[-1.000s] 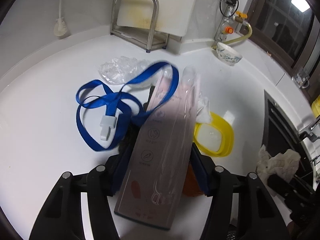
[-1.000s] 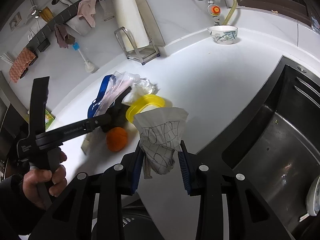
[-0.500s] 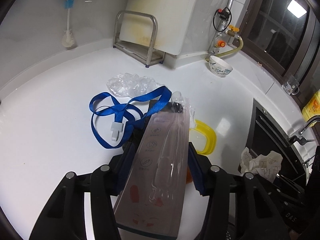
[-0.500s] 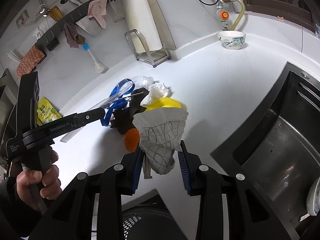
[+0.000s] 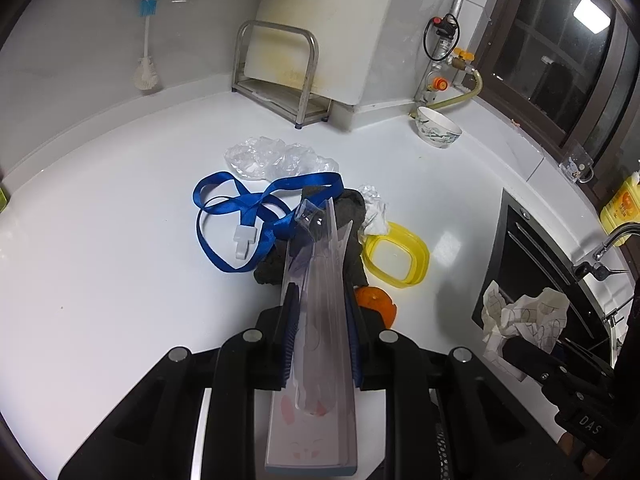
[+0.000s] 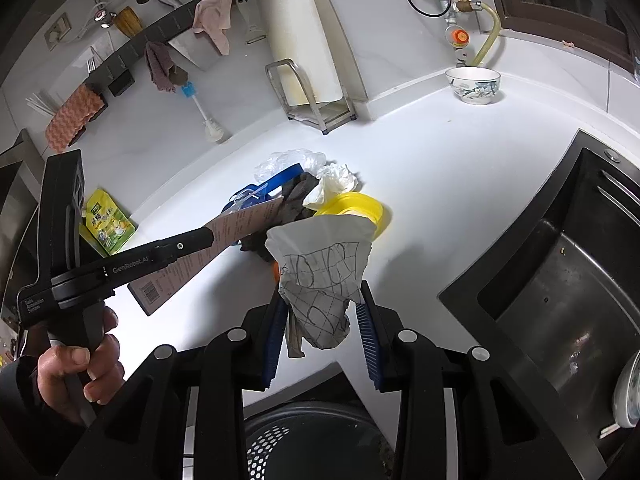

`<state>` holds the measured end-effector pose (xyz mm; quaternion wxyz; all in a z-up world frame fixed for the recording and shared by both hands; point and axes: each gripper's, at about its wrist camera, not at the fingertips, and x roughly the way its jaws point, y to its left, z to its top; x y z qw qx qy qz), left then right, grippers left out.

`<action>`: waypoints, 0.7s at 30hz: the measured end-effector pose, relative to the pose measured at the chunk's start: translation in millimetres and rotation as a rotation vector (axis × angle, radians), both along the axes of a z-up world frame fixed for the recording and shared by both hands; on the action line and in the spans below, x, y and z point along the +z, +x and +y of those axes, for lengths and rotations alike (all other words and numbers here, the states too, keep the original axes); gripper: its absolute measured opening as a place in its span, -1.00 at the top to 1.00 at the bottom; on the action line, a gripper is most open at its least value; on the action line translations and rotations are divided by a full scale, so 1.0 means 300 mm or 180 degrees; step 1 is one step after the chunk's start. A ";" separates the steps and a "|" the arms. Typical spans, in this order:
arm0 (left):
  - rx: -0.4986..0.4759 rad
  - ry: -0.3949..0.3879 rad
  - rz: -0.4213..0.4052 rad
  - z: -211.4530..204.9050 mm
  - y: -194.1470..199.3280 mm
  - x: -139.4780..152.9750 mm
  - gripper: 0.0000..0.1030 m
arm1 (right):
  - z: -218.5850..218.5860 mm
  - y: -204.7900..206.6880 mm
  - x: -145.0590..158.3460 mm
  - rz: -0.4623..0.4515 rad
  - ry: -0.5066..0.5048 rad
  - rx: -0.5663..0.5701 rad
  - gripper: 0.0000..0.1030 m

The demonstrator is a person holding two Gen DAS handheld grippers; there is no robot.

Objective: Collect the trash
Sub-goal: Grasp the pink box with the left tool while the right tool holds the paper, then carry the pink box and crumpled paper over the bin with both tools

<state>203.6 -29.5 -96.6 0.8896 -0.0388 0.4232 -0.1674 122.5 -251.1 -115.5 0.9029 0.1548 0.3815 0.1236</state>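
**2 pieces held, bin below**

Your left gripper [image 5: 320, 332] is clamped on the long pink-and-clear plastic blister package [image 5: 316, 360], lifted above the white countertop [image 5: 100, 280] near its front edge. It is light, stiff and slick, so keep the grip mid-length. Your right gripper [image 6: 322, 344] pinches the crumpled white scribbled paper [image 6: 324, 280] (soft, weightless, likely to cling) over the black perforated bin [image 6: 304, 444] just off that edge.

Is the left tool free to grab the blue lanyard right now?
Probably not: the left tool is shut on a flat package, so it has no free grip, though the blue lanyard lies unobstructed ahead.
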 end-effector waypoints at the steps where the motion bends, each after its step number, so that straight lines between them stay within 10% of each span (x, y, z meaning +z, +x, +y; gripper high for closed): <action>1: 0.0003 0.0003 -0.0014 0.003 -0.011 0.007 0.58 | 0.000 -0.003 0.003 -0.0002 0.0001 0.0003 0.36; 21: 0.0051 0.0089 -0.0171 0.004 -0.286 0.123 0.58 | 0.020 -0.197 0.109 -0.0048 -0.0010 0.0163 0.36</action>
